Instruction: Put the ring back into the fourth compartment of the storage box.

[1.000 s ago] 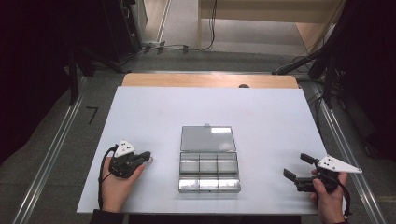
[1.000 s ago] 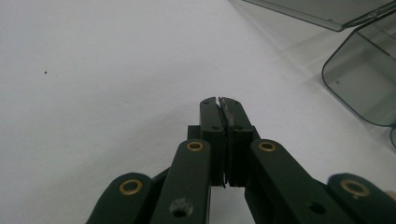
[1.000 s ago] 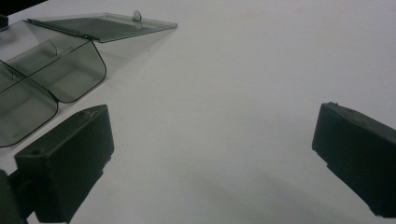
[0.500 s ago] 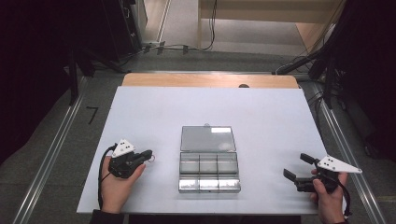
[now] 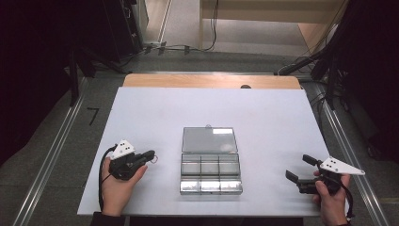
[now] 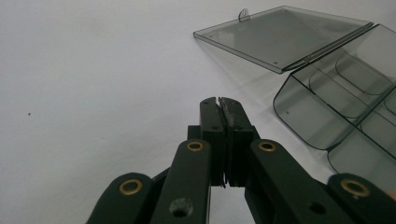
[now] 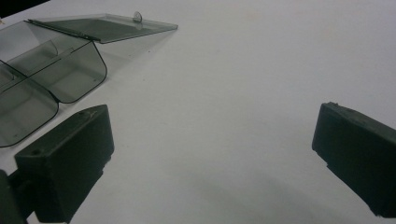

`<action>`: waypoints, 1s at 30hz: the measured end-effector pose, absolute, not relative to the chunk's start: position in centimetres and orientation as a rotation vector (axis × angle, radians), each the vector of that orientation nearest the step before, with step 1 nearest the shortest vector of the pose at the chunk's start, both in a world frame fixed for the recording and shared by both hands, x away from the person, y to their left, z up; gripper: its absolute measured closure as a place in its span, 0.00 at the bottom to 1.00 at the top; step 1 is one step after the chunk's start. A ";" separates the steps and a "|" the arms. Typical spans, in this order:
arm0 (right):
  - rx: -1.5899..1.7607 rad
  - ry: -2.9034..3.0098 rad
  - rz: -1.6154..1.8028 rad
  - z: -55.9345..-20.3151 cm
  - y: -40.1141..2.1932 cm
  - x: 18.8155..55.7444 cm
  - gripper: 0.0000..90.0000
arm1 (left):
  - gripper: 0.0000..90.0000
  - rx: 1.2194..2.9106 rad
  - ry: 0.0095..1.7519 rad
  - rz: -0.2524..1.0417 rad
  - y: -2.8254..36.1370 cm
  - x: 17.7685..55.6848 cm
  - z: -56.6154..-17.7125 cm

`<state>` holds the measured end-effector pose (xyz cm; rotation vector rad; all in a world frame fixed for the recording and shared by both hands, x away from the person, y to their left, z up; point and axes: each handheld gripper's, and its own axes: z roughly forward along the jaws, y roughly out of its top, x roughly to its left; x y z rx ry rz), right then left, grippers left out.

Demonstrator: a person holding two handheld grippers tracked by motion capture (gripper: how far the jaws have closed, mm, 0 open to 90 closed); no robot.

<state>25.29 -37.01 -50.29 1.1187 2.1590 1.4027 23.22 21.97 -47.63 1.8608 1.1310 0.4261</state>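
Observation:
A clear plastic compartment box (image 5: 210,173) lies in the middle of the white table, its lid (image 5: 209,140) folded flat behind it; the compartments look empty. My left gripper (image 5: 151,156) rests on the table to the left of the box and points toward it. Its jaws are pressed together with nothing between them (image 6: 219,101). The box (image 6: 336,107) and lid (image 6: 285,35) lie ahead to the right in the left gripper view. My right gripper (image 5: 297,167) sits to the right of the box, jaws wide apart over bare table (image 7: 210,116). The box (image 7: 42,70) is at the upper left in the right gripper view.
The white table top (image 5: 263,117) ends in a wooden strip (image 5: 211,81) at the far edge. Grey floor with metal rails (image 5: 51,155) runs on both sides. Cables and dark equipment stand beyond the table.

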 end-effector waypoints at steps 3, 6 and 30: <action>1.118 2.159 1.403 -50.3 -37.0 25.3 0.00 | 0.98 1.857 1.116 0.426 21.9 23.1 -47.5; 1.118 2.159 1.401 -50.3 -37.0 25.3 0.00 | 0.98 1.851 1.104 0.426 21.8 23.0 -47.3; 1.114 2.158 1.399 -50.3 -36.9 25.3 0.00 | 0.98 1.818 1.027 0.386 20.7 22.5 -46.0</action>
